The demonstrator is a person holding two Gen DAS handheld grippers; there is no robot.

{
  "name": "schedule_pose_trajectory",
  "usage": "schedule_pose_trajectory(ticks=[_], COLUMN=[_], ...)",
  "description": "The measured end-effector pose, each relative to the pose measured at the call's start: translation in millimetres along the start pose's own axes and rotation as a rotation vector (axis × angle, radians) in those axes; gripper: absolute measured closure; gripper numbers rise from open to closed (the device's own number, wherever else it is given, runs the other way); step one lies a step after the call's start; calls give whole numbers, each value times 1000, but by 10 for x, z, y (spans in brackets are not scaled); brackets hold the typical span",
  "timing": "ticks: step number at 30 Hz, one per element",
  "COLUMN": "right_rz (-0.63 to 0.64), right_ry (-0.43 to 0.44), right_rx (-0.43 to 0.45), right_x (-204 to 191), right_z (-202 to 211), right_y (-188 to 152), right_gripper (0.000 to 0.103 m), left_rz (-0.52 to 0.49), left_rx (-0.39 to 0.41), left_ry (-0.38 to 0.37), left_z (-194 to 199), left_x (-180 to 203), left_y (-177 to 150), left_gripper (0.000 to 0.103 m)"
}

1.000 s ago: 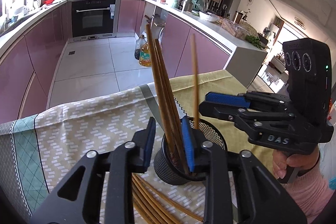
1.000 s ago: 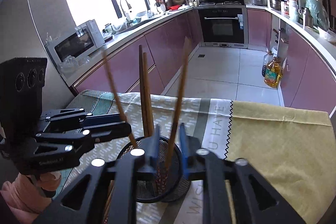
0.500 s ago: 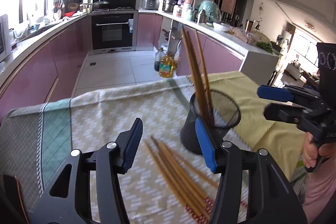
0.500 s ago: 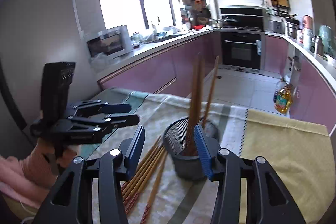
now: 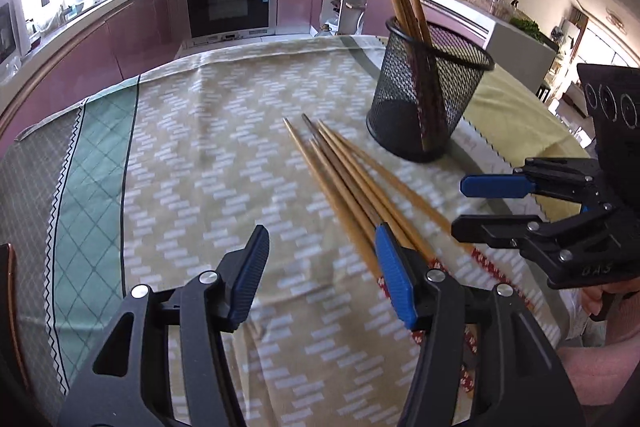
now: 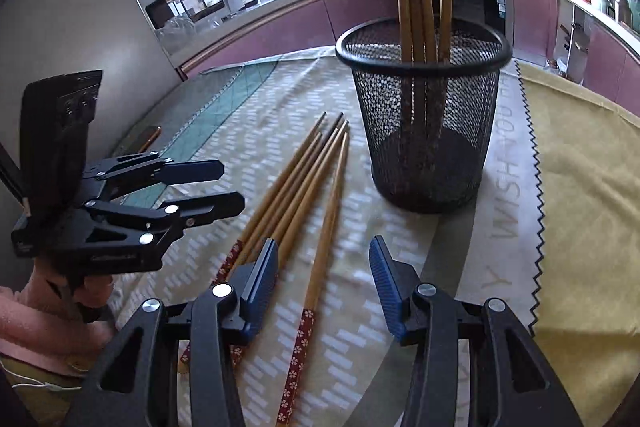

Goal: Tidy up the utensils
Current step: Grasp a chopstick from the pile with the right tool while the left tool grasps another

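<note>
Both hand-held grippers (image 5: 320, 273) (image 6: 323, 277) released; perhaps four chopsticks (image 6: 414, 7) in holder (image 6: 424, 131), six loose chopsticks (image 6: 304, 179).

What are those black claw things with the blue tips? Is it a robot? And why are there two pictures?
Not a robot. A person holds one pair of tongs in each hand, and each pair carries a small camera looking along its two fingers. One picture comes from the left tongs, the other from the right tongs; each camera also sees the other pair. On the tablecloth stands a black mesh cup with some chopsticks upright inside. More loose chopsticks lie flat beside it. Both tongs are empty; the left jaws are opening.
</note>
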State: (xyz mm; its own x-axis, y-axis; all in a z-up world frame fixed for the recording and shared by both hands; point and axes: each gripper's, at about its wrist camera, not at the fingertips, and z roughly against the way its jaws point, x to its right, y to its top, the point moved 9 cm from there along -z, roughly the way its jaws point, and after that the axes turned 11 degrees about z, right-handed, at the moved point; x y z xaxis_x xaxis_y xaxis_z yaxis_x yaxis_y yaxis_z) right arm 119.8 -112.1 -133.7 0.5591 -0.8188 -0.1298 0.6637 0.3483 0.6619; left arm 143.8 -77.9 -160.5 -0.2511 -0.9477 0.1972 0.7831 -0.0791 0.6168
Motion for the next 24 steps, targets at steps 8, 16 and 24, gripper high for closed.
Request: schedule_pose_trajectory(ticks=[8, 16, 24], right_rz=[8, 30, 61], right_ry=[-38, -70, -121], right_rx=[-13, -18, -31], right_x=[-63, -92, -85], right_z=[-73, -116, -170], right_y=[-39, -33, 4], right_gripper=[58, 60, 67], left_rz=[-5, -8, -35], left_rx=[-31, -36, -41], left_ry=[-4, 7, 44], left_z=[-52, -101, -180], left_x=[83, 85, 88], left_y=[-115, -92, -48], left_gripper=[49, 48, 55])
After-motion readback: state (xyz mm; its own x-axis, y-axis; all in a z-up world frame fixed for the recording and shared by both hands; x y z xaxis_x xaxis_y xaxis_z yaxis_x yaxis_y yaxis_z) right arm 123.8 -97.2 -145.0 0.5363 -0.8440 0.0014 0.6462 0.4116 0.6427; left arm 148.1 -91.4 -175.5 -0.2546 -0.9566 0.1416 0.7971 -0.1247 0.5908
